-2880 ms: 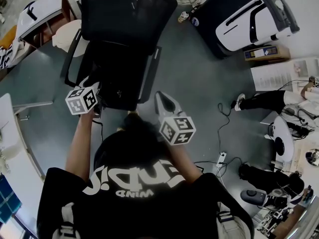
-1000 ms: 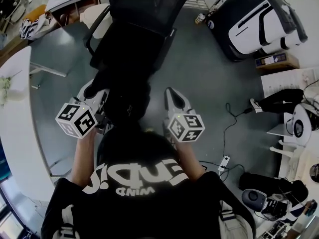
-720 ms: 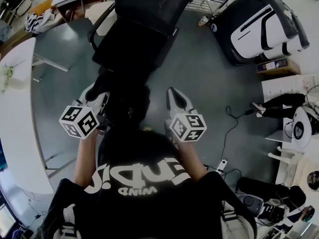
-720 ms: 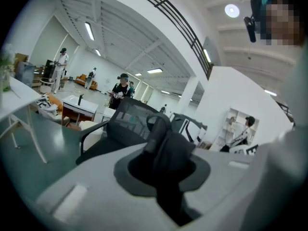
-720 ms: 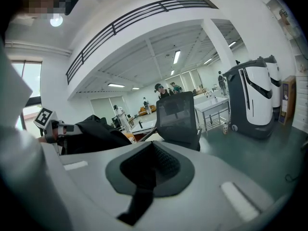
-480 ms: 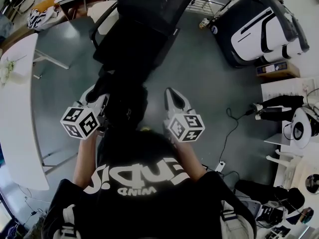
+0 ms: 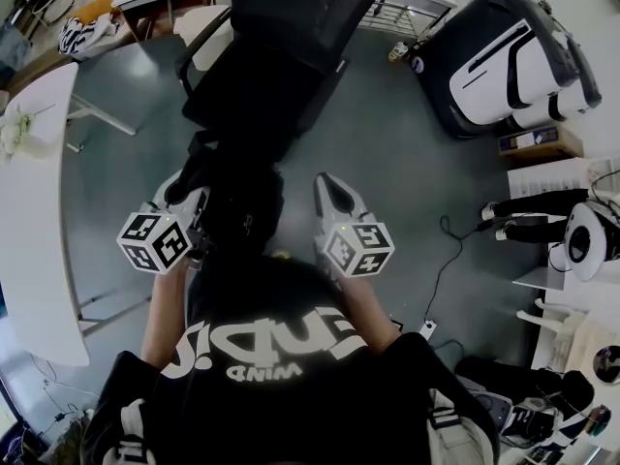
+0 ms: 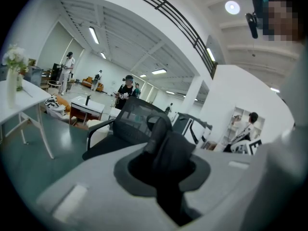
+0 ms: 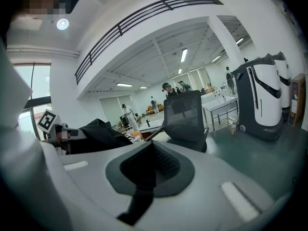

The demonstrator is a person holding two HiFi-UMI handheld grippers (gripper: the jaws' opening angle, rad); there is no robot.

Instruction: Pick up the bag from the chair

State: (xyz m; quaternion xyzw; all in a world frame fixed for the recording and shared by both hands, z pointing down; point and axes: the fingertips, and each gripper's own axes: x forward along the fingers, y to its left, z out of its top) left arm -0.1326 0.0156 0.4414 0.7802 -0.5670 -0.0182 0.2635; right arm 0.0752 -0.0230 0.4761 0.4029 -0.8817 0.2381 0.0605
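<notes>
Two tongs reach forward from the person's hands, one on each side of a black bag [image 7: 237, 201]. The left tongs [image 7: 186, 184] are nearly closed and clamp a fold of the bag's dark fabric; in the left gripper view the cloth bulges up between the grey jaws, with a strap loop standing above it. The right tongs [image 7: 327, 187] are pressed together with nothing in them; their ribbed black pads meet edge to edge in the right gripper view. That same view shows the bag off to its left, bunched beside the left tongs' marker cube [image 9: 46, 121].

From the head view, the bag hangs just beside the near edge of the black mesh-backed chair [image 7: 281, 76], between the chair and the person's chest, above the grey floor [image 7: 387, 182]. Whether it touches the seat cannot be told, since both are black. A white tabletop [image 7: 34, 211] stands well to the left.
</notes>
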